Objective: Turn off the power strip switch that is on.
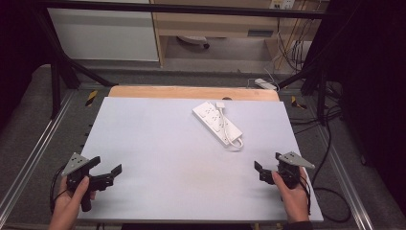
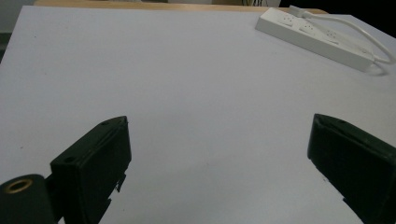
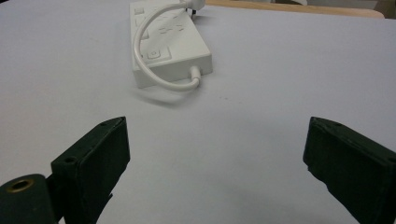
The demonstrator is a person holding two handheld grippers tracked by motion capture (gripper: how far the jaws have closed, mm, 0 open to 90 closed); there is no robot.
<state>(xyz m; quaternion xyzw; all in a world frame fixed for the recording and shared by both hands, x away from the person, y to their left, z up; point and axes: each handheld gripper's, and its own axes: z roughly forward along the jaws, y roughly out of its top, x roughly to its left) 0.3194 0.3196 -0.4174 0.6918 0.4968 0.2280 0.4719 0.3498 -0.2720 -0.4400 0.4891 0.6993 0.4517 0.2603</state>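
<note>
Mid-table: power strip, cord looped; left tongs, right tongs wide, empty, well apart.

White power strip (cord white too) on a pale grey table; black jaws.

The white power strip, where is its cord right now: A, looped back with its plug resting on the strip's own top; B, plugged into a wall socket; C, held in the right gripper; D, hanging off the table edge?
A: the cord leaves the near end of the power strip and curves back over it, and its plug sits at the strip's far end, apart from both open grippers.
</note>
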